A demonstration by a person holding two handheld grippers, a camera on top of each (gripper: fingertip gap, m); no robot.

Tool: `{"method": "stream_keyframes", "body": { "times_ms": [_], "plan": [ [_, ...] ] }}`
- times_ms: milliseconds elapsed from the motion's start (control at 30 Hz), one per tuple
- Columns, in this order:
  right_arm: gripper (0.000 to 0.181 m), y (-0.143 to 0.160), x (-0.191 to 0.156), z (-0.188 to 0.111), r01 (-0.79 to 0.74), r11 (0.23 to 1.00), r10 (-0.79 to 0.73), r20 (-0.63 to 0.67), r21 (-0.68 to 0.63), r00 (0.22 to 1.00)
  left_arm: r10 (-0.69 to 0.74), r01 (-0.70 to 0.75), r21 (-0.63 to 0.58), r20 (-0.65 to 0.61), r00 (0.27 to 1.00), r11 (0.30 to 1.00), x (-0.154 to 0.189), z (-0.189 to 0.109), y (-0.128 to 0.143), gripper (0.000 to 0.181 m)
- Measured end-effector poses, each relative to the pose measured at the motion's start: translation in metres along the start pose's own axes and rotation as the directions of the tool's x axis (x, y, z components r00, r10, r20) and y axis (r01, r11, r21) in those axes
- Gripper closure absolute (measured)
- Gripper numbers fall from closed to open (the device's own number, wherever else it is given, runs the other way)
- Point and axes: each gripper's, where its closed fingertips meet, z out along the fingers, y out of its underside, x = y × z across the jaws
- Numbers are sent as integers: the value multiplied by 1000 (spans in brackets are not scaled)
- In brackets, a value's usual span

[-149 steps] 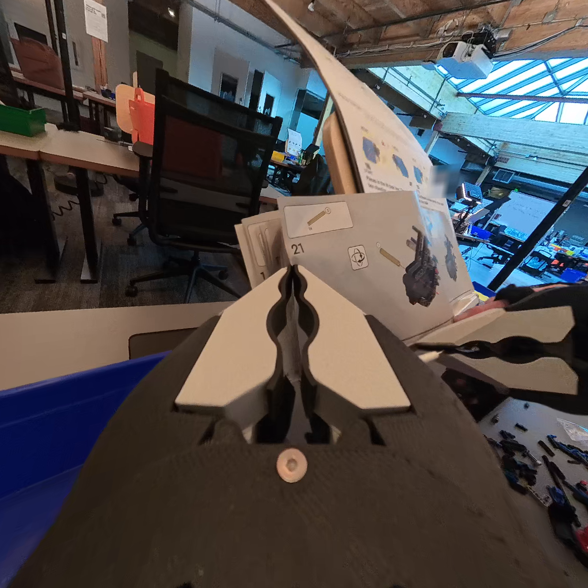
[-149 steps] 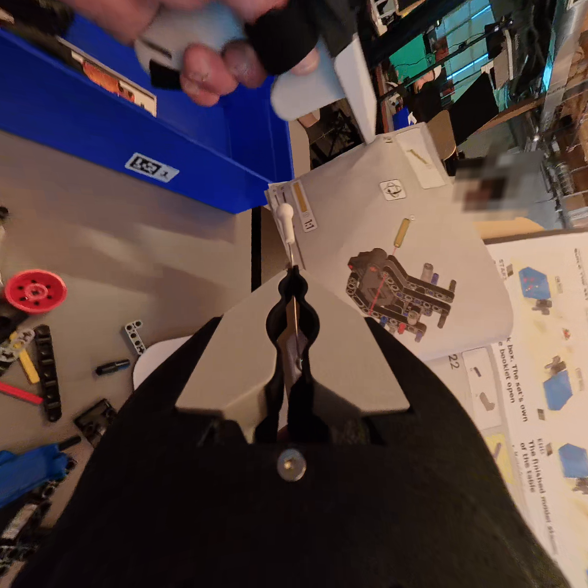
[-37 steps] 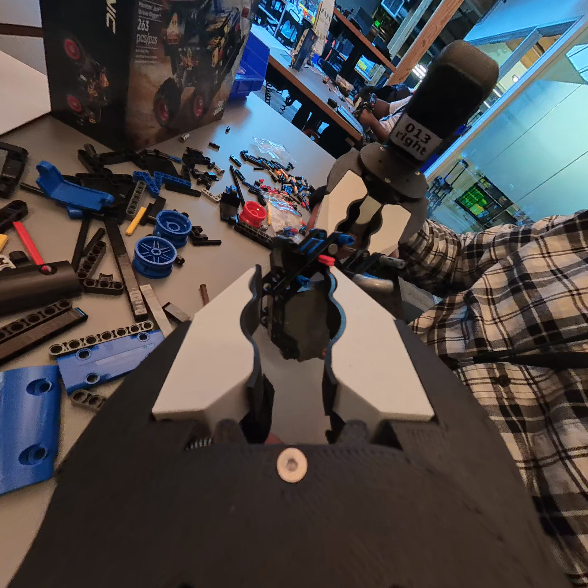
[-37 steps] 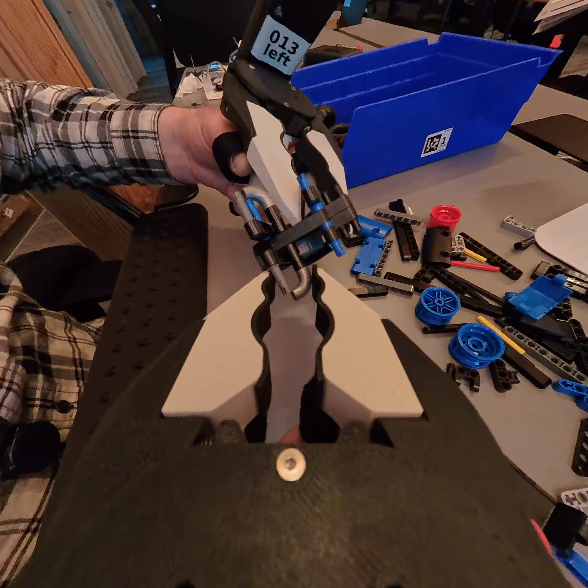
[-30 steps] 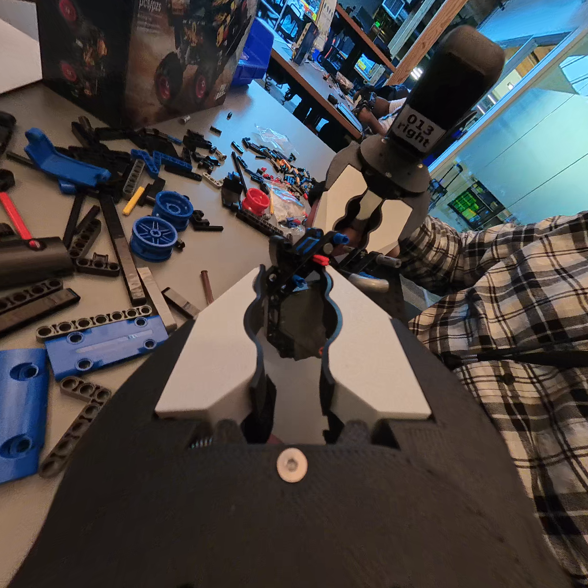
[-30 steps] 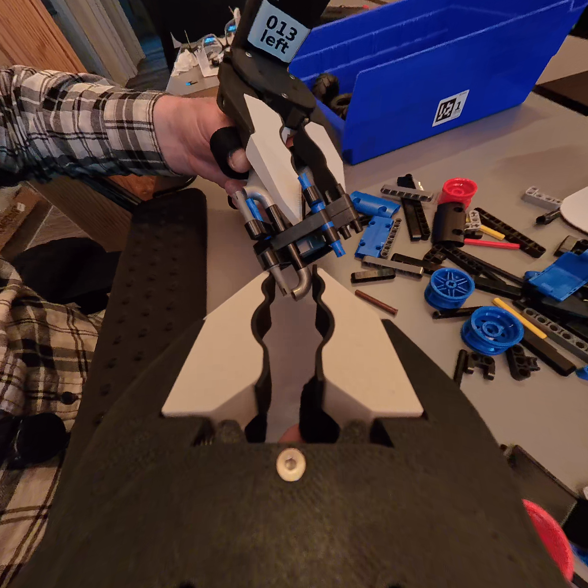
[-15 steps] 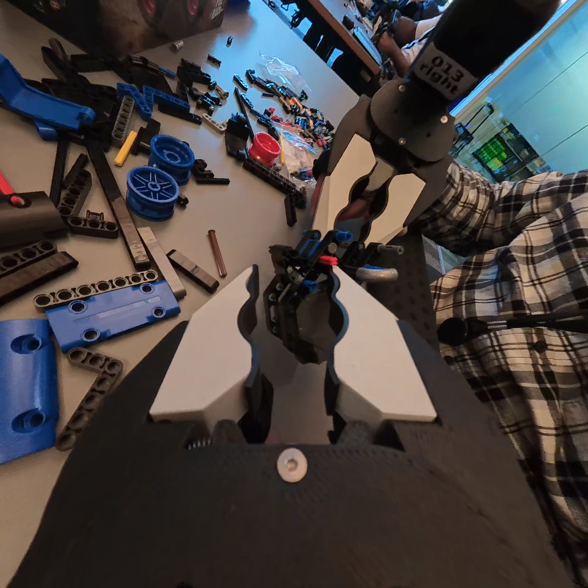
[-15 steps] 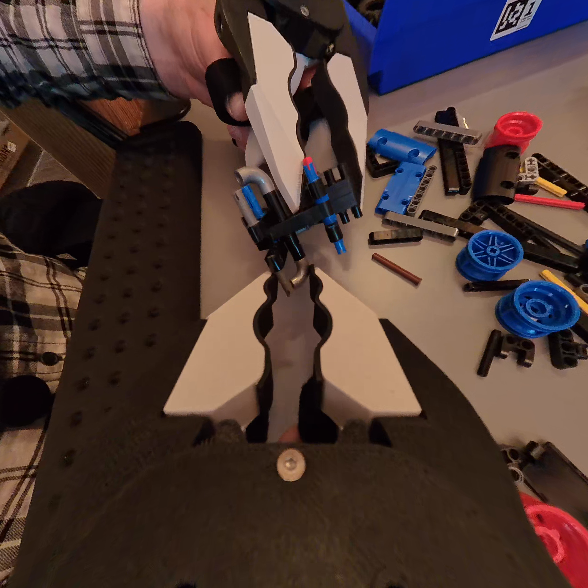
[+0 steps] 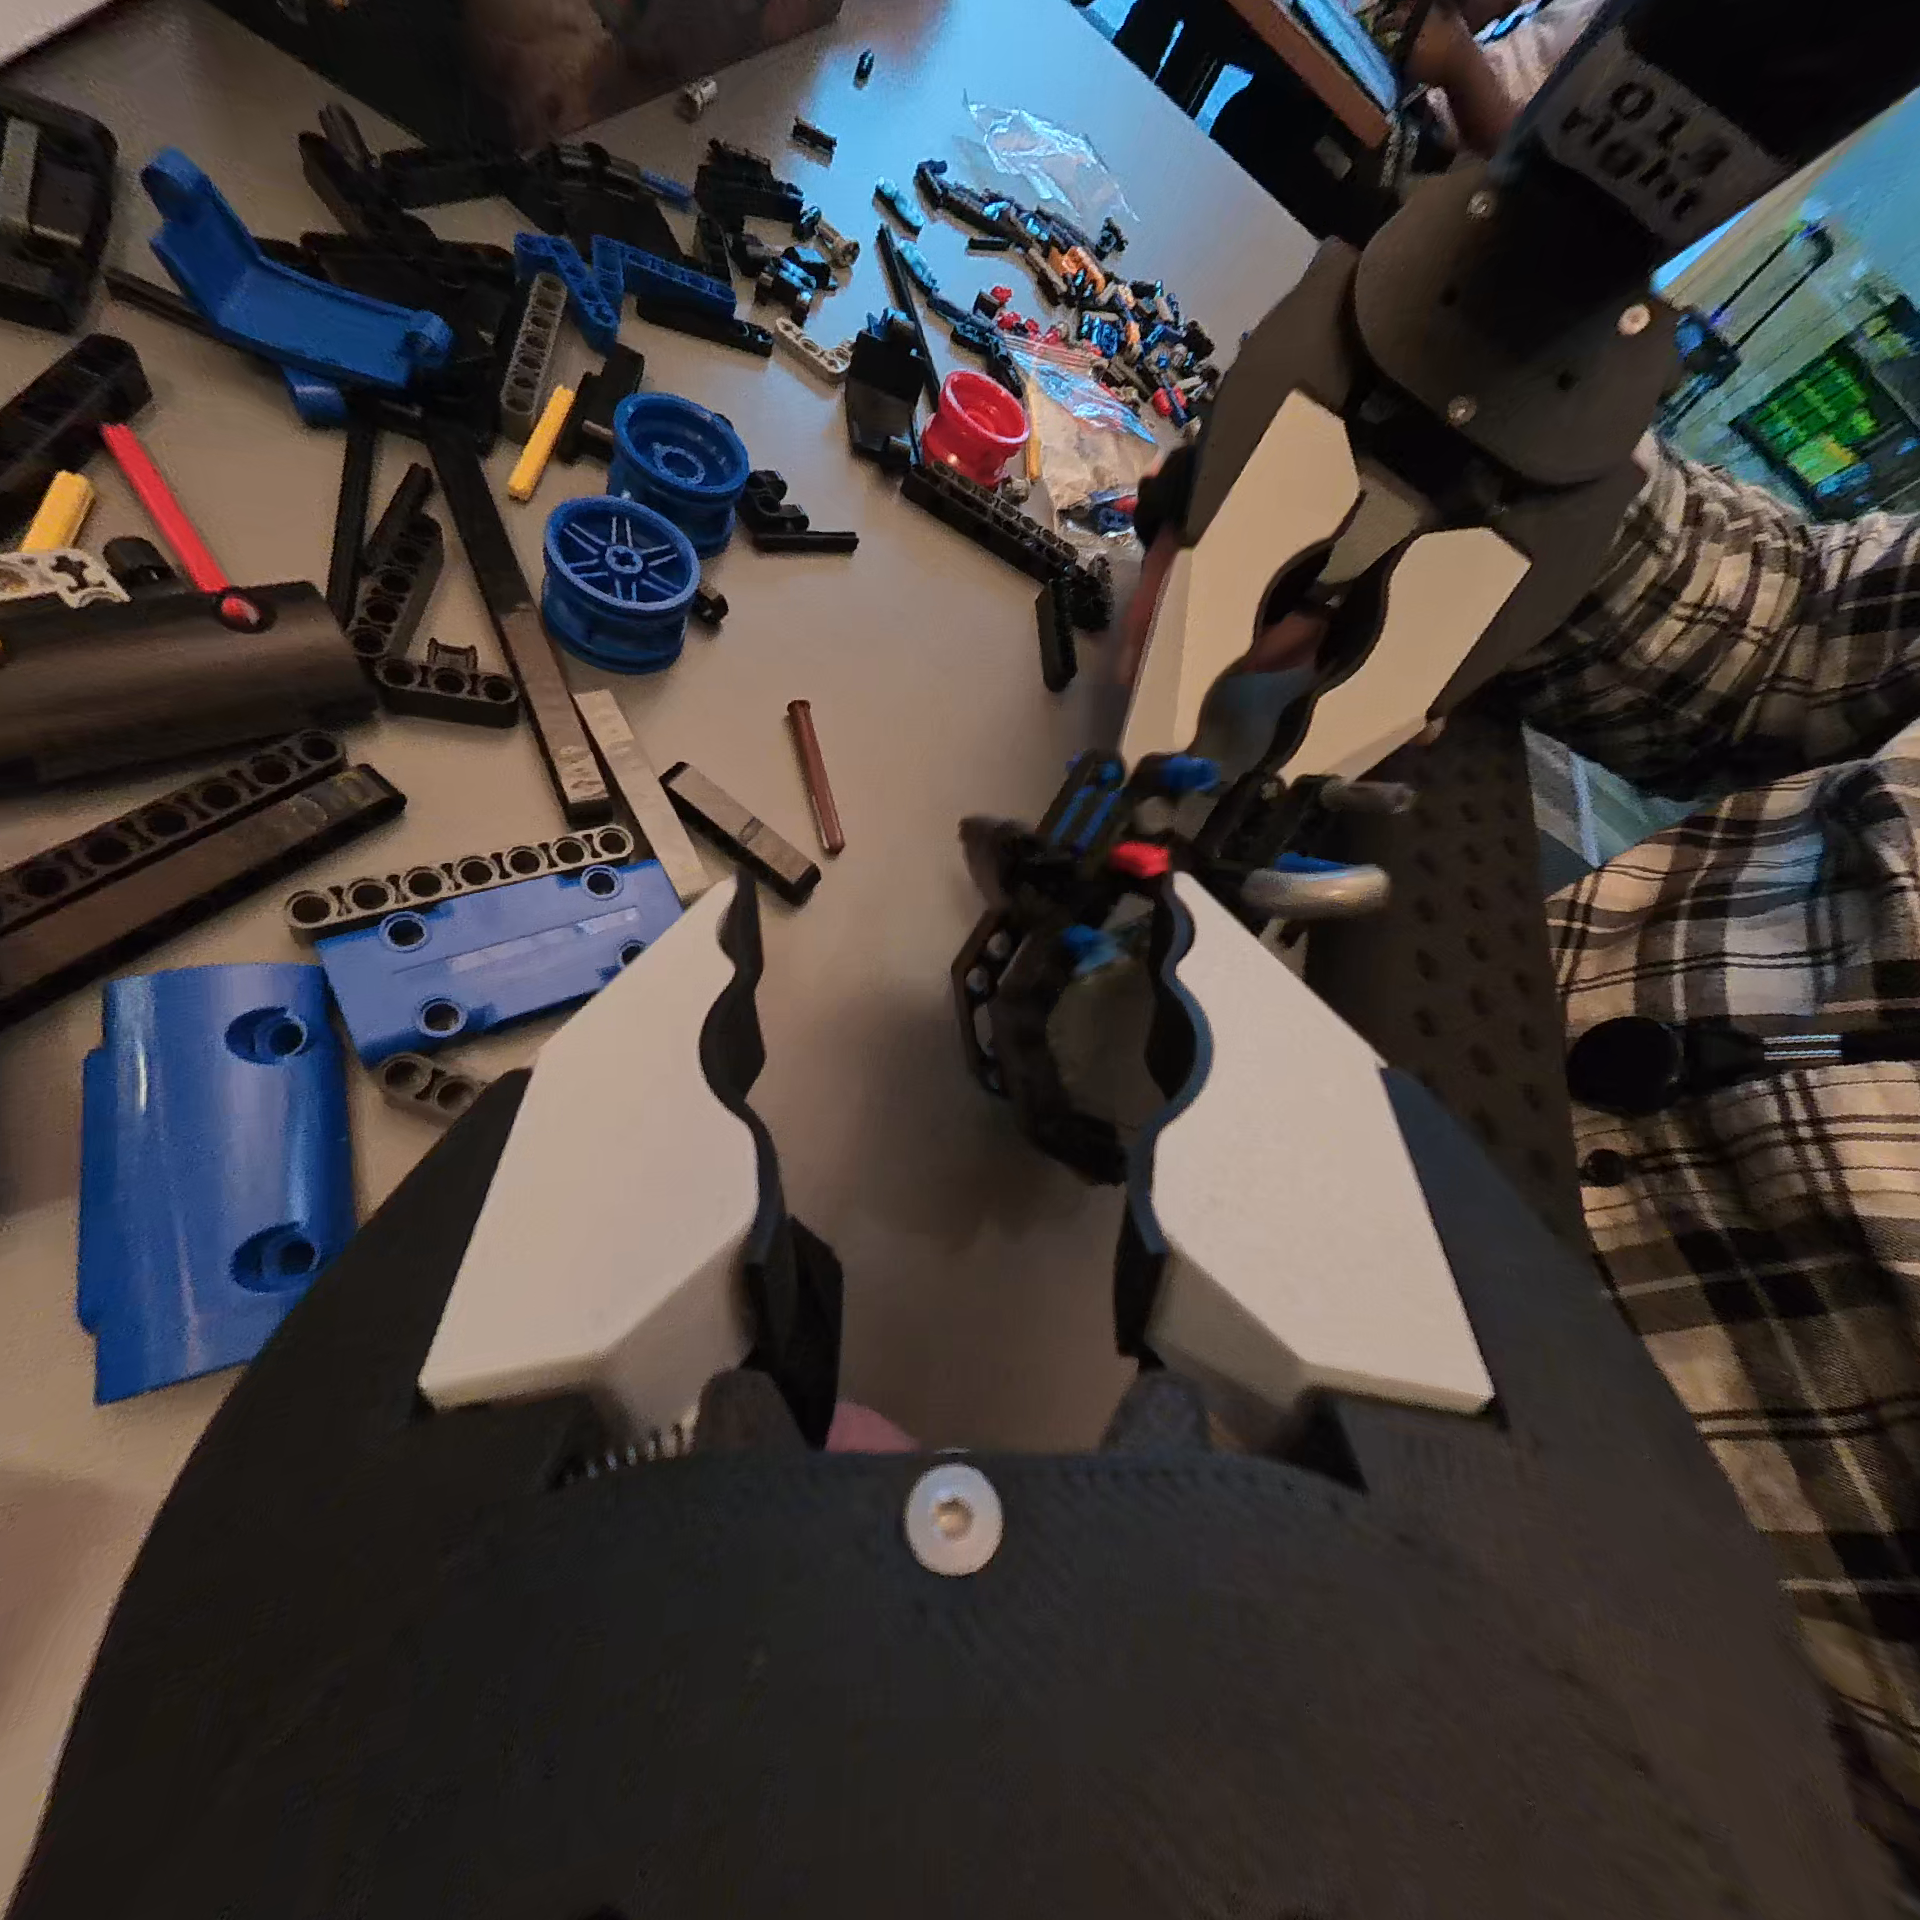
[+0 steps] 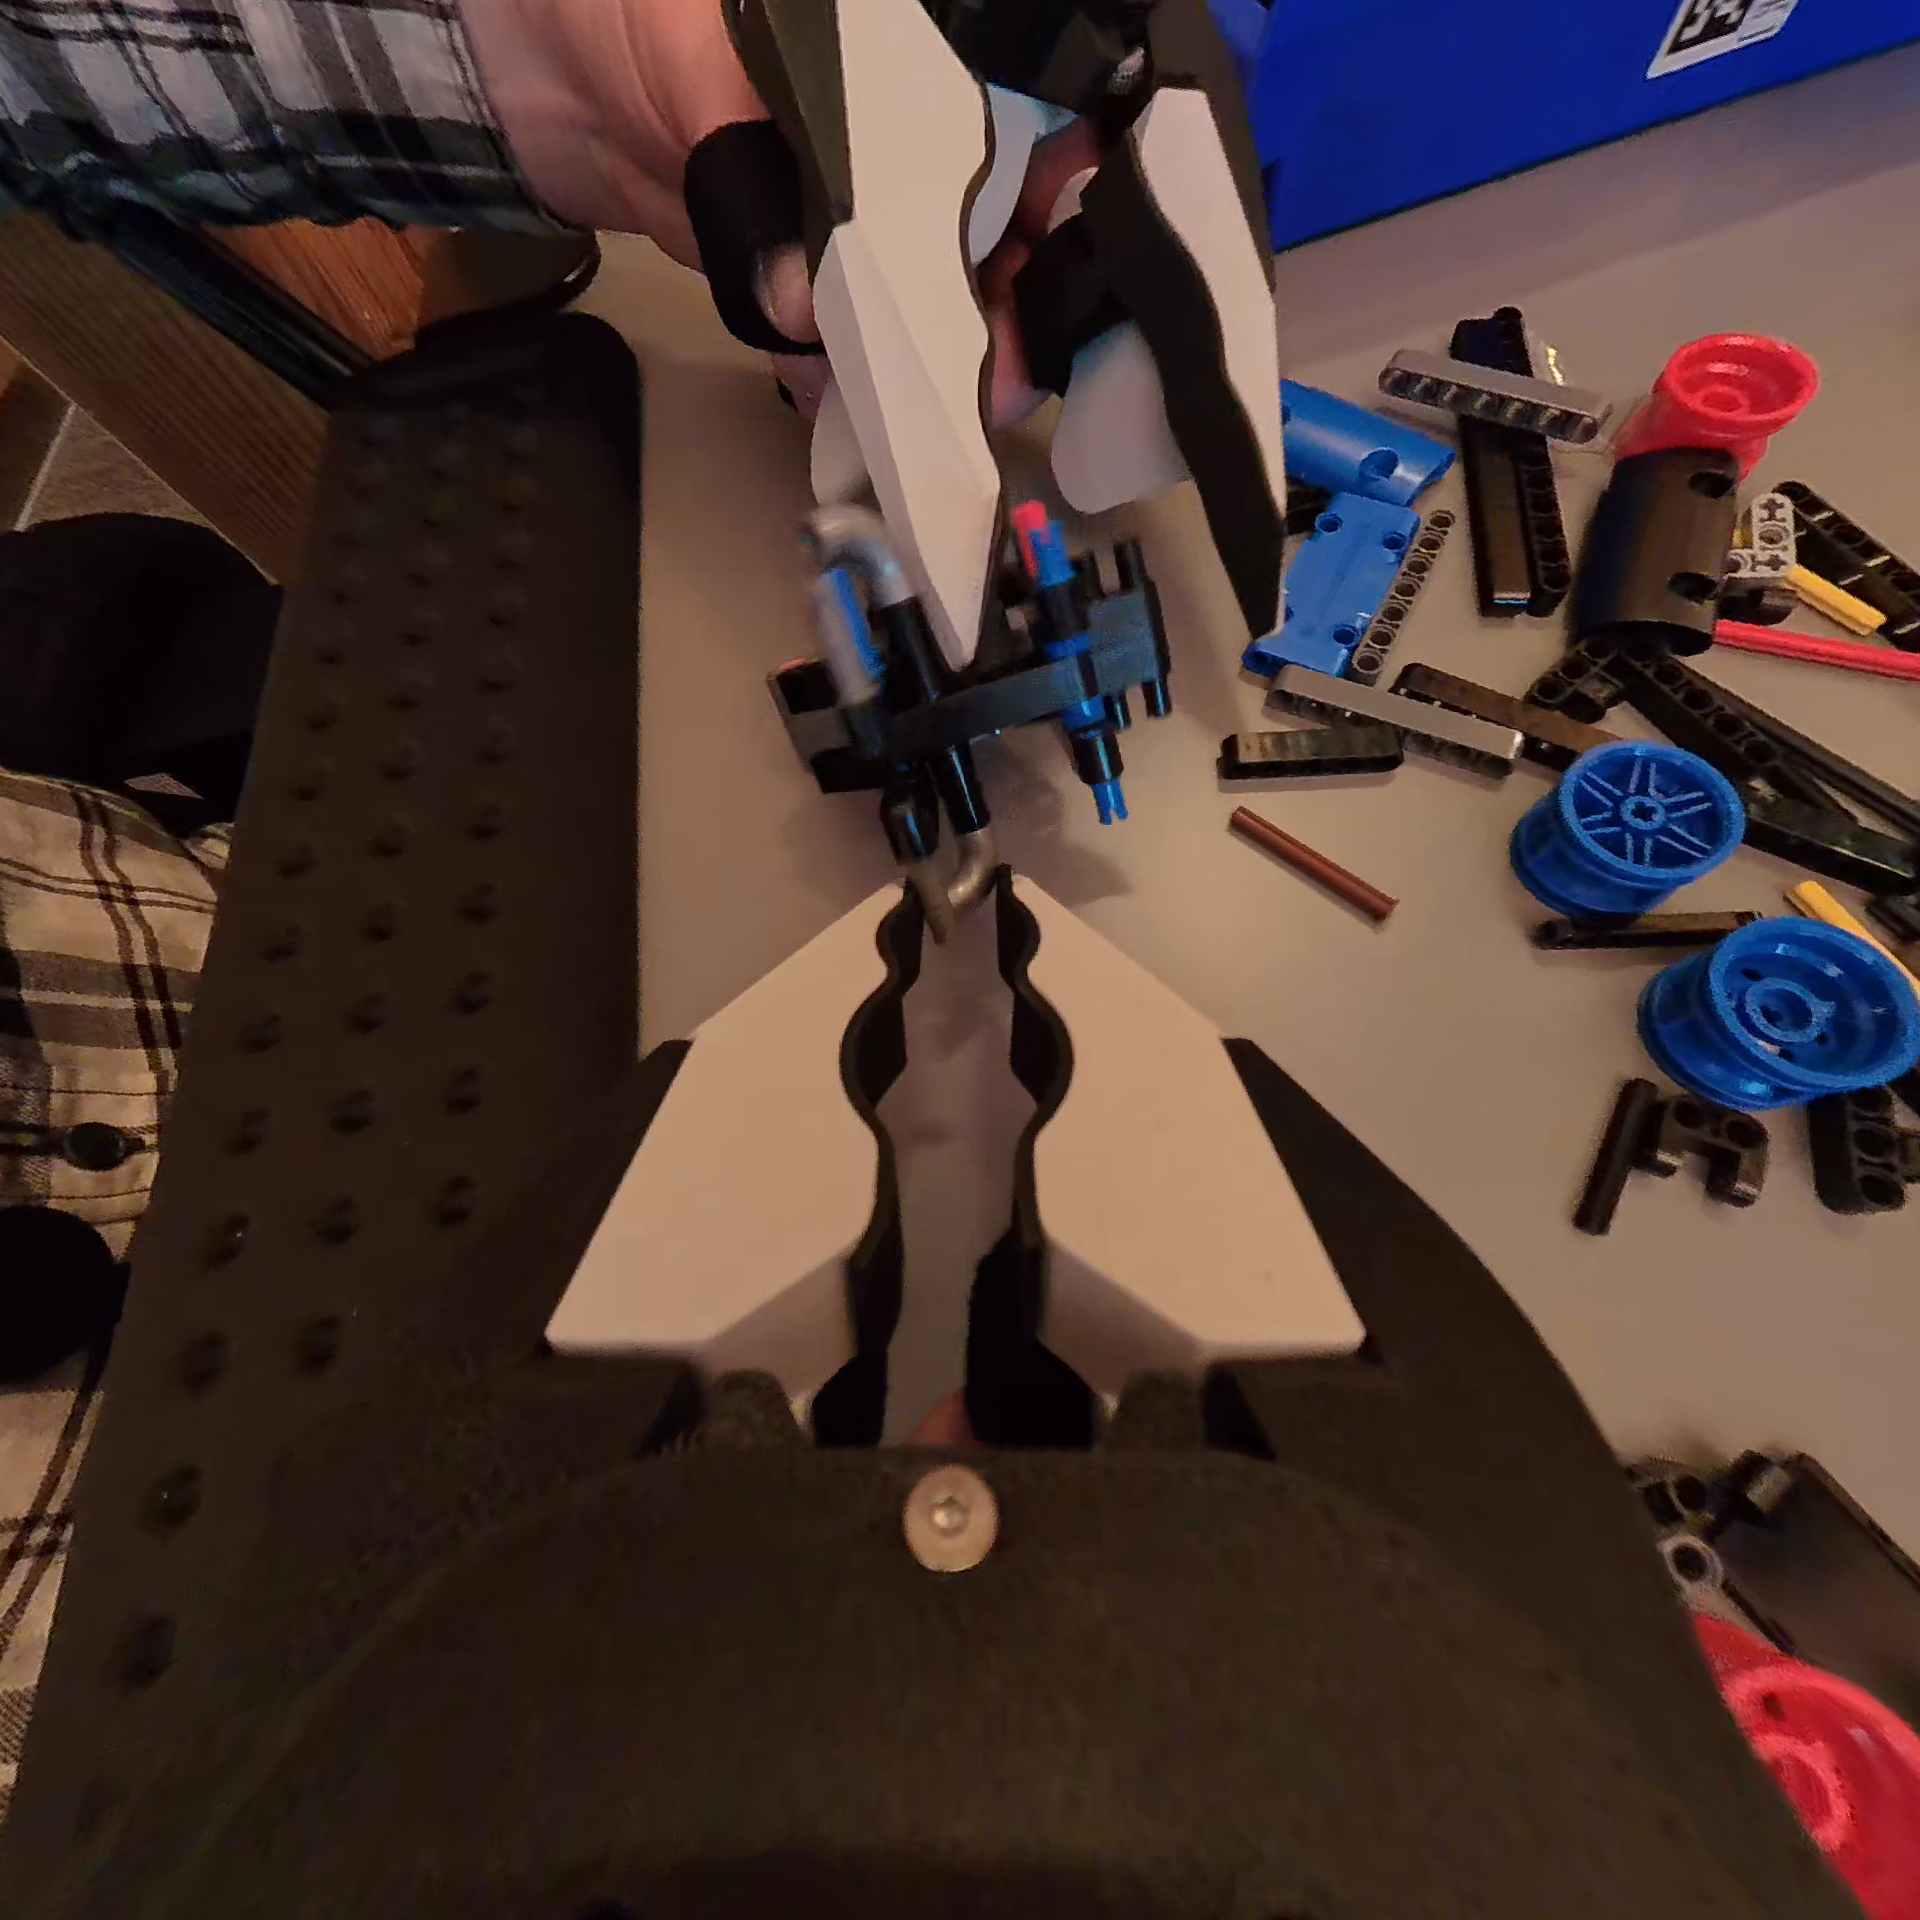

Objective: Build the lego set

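Evidently the left hand-held gripper [image 9: 956,935] is spread wide, its jaws apart, with the half-built lego assembly [image 9: 1081,935] against its right finger only, low over the counter [image 9: 914,644]. The right hand-held gripper [image 10: 951,899] stands nearly closed, pinching the assembly's grey bent pipe [image 10: 966,878], likely to steady it for setting down among loose parts.

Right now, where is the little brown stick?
The brown stick lies flat on the grey table, alone between the loose black beams and the half-built model, near two blue wheels.
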Motion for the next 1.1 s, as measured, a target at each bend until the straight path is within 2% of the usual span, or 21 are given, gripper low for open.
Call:
{"method": "stream_keyframes", "body": {
  "times_ms": [133, 233, 333, 500, 567, 700, 767, 867, 967, 1100],
  "plan": [
    [170, -4, -4, 4, -13, 1000, 12, 13, 19, 1000, -17, 18, 29, -40, 999, 999, 3, -6, -7, 101],
    [170, -2, -4, 6, -16, 1000, 16, 15, 11, 1000, -1, 2, 16, -4, 1000, 1000, -2, -11, -8, 100],
    [170, -6, -5, 6, -27, 999, 26, 23, 29, 999, 0, 0, 26, 0, 1000, 1000, 0, -28, -15, 95],
    [170, -17, -8, 5, -48, 998, 47, 23, 50, 999, 89, -92, -188, -24, 996, 978, 26, -51, 11, 79],
    [170, -20, -10, 5, -45, 998, 44, 15, 49, 999, 111, -109, -221, -3, 994, 969, 30, -52, 22, 82],
    [170, -32, -16, 7, -20, 998, 19, 4, 58, 1000, 165, -147, -289, 41, 985, 946, 29, -34, 50, 91],
    [170, -38, -22, 10, 0, 999, 0, -8, 54, 1000, 196, -173, -281, 54, 979, 944, 28, -25, 53, 104],
    [166, -42, -22, 14, 60, 998, -58, -70, 26, 996, 223, -216, -267, -1, 975, 939, 31, -19, 53, 110],
    [156, -41, -30, 18, 82, 997, -82, -57, 8, 995, 244, -260, -303, -90, 966, 917, 31, -21, 56, 112],
    [149, -37, -21, 15, 70, 998, -69, -79, 9, 995, 320, -312, -373, -41, 946, 874, 14, -35, 58, 94]
  ]
}}
